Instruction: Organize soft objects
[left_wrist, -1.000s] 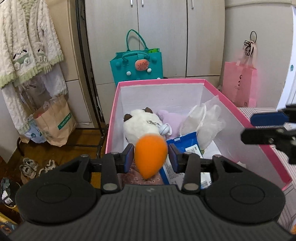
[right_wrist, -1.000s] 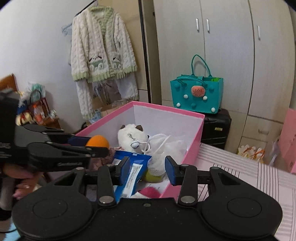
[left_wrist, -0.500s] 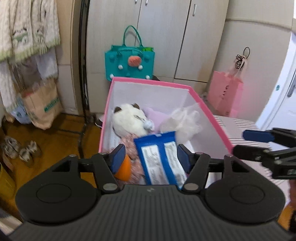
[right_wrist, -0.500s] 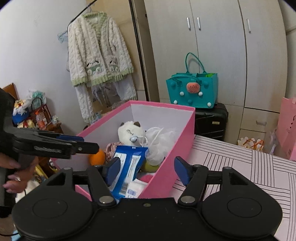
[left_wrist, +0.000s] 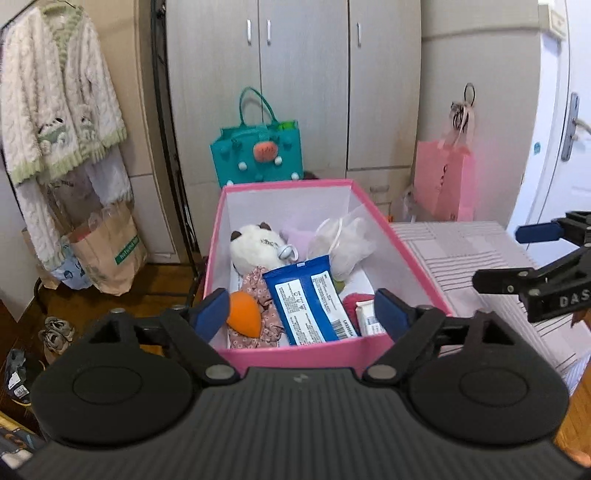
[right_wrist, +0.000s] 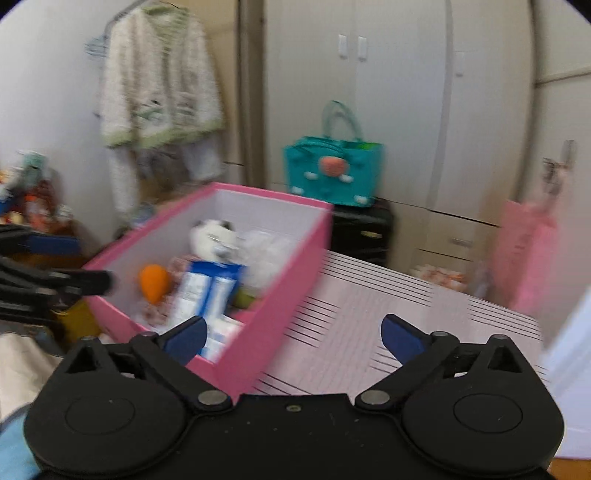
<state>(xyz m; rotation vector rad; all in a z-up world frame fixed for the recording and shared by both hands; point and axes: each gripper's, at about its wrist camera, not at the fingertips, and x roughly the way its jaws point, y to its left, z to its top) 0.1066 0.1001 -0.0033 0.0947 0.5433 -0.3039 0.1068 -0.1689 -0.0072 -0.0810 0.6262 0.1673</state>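
Note:
A pink box (left_wrist: 306, 352) stands on the striped table (left_wrist: 461, 254) and also shows in the right wrist view (right_wrist: 280, 295). In it lie an orange teardrop sponge (left_wrist: 245, 319), a white plush toy (left_wrist: 255, 245), a blue wipes pack (left_wrist: 310, 299), a floral cloth (left_wrist: 258, 288), a clear bag of white stuff (left_wrist: 345, 240) and a red soft item (left_wrist: 356, 301). My left gripper (left_wrist: 301, 314) is open and empty, above the box's near rim. My right gripper (right_wrist: 293, 338) is open and empty, over the box's right wall; it shows in the left view (left_wrist: 532, 258).
A teal tote bag (left_wrist: 258, 155) stands behind the box before grey wardrobe doors (left_wrist: 303, 85). A pink paper bag (left_wrist: 443, 181) hangs at the right. A knit cardigan (left_wrist: 55, 107) hangs on a rack at left, above a brown paper bag (left_wrist: 107, 247) and shoes (left_wrist: 55, 332).
My left gripper opened and let go of the orange sponge, which now lies in the box at its near left. Both grippers drew back from the box and opened wider.

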